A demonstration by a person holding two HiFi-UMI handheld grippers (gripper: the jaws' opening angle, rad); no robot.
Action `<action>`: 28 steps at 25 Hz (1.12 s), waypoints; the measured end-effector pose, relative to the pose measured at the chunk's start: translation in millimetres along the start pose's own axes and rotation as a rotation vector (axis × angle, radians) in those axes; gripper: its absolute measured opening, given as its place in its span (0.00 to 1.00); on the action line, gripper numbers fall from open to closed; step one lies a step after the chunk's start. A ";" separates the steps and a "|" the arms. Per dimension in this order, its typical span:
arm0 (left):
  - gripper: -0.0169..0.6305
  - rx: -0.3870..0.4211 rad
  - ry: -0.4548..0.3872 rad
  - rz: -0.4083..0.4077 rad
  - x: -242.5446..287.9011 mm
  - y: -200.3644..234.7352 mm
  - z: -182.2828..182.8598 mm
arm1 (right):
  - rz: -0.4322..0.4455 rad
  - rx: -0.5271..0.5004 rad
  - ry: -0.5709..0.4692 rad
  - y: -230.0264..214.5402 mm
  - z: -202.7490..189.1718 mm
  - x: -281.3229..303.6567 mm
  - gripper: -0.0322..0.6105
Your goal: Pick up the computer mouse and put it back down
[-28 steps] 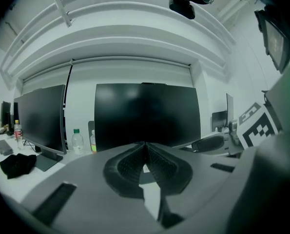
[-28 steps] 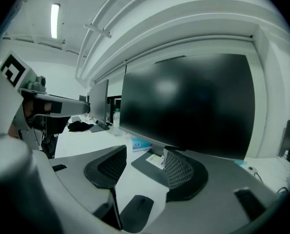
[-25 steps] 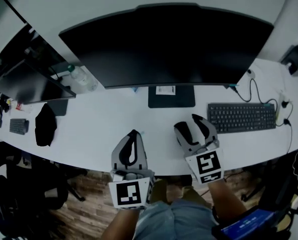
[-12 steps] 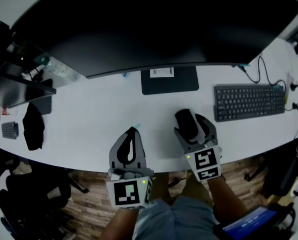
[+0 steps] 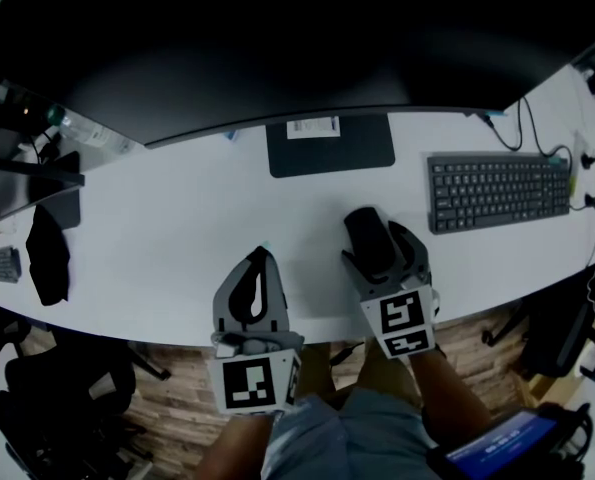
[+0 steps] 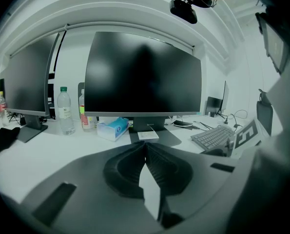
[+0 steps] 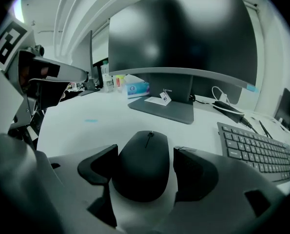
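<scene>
The computer mouse (image 7: 144, 165) lies lengthwise, wheel end toward the monitor (image 7: 183, 33).

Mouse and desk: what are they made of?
The mouse looks like black plastic with a matte finish: its smooth, rounded shell shows only a soft, dull shine. The desk is probably white laminate or painted board. It is smooth and slightly glossy, with a faint sheen. What lies under the white surface cannot be told.
</scene>
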State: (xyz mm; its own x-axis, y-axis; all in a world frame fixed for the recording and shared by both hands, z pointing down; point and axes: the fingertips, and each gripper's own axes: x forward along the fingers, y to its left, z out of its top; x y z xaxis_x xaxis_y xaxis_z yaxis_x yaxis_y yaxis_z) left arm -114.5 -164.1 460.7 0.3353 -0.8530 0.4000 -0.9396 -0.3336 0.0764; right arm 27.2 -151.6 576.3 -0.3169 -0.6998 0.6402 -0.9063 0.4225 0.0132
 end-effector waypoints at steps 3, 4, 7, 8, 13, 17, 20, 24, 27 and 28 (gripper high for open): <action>0.04 -0.006 0.001 0.006 -1.0 3.0 1.6 | -0.002 -0.003 0.015 -0.1 -1.5 0.9 0.62; 0.04 -0.007 0.001 0.009 -1.5 4.2 2.3 | -0.001 -0.002 0.017 -0.2 -1.6 1.0 0.62; 0.04 -0.008 -0.003 0.017 -2.9 6.2 4.6 | 0.004 0.000 0.020 -0.2 -1.5 1.2 0.62; 0.04 -0.007 -0.005 0.018 -3.5 6.1 5.2 | 0.007 0.000 0.022 0.0 -1.7 1.1 0.62; 0.04 -0.004 -0.014 0.022 -7.6 4.6 7.7 | 0.011 -0.007 0.026 0.1 -3.3 0.6 0.57; 0.04 -0.003 -0.030 0.033 -12.5 5.0 13.8 | 0.012 -0.015 0.026 -0.9 -4.0 -0.1 0.53; 0.04 -0.003 -0.046 0.042 -16.8 4.1 19.0 | 0.021 -0.006 0.033 -1.6 -5.4 0.2 0.52; 0.04 0.020 -0.058 0.054 -24.2 3.2 23.4 | 0.043 0.011 0.029 0.6 -5.4 -2.5 0.52; 0.04 0.034 -0.084 0.064 -30.1 2.2 30.5 | 0.050 0.008 0.010 4.3 -1.1 -8.5 0.52; 0.04 0.032 -0.089 0.068 -32.0 1.5 32.4 | 0.053 0.004 0.000 5.2 1.9 -10.6 0.52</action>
State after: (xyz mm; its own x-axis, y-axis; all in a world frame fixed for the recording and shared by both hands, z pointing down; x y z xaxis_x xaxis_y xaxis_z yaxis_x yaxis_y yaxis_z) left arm -124.4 -150.3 418.5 0.2769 -0.9058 0.3208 -0.9582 -0.2852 0.0216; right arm 25.3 -143.1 568.2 -0.3644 -0.6765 0.6399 -0.8895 0.4564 -0.0241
